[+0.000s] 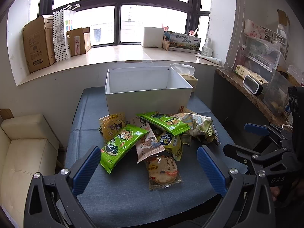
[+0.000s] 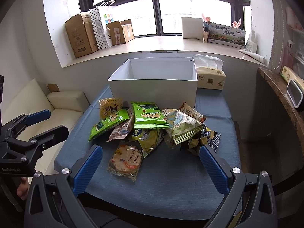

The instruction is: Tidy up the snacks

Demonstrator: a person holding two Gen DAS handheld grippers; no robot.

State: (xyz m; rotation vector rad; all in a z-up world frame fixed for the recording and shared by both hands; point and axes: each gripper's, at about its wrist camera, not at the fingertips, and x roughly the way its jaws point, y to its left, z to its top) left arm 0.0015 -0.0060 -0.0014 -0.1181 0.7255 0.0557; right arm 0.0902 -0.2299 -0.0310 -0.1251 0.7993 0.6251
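Your snack packets [image 1: 152, 138] lie heaped mid-table: two bright green packs [image 2: 149, 116], yellow ones, a pale crinkled bag, and a clear-wrapped round rice cracker [image 1: 163, 171] nearest you. Just beyond the heap stands an open white box [image 1: 148, 95], nothing visible inside. Your left gripper [image 1: 149, 163] and right gripper [image 2: 150, 163] hover over the near edge, fingers spread wide, holding nothing. The blue cloth table [image 2: 171, 174] sits below a window sill with cardboard boxes [image 1: 39, 45]; a cream sofa [image 1: 24, 152] stands left.
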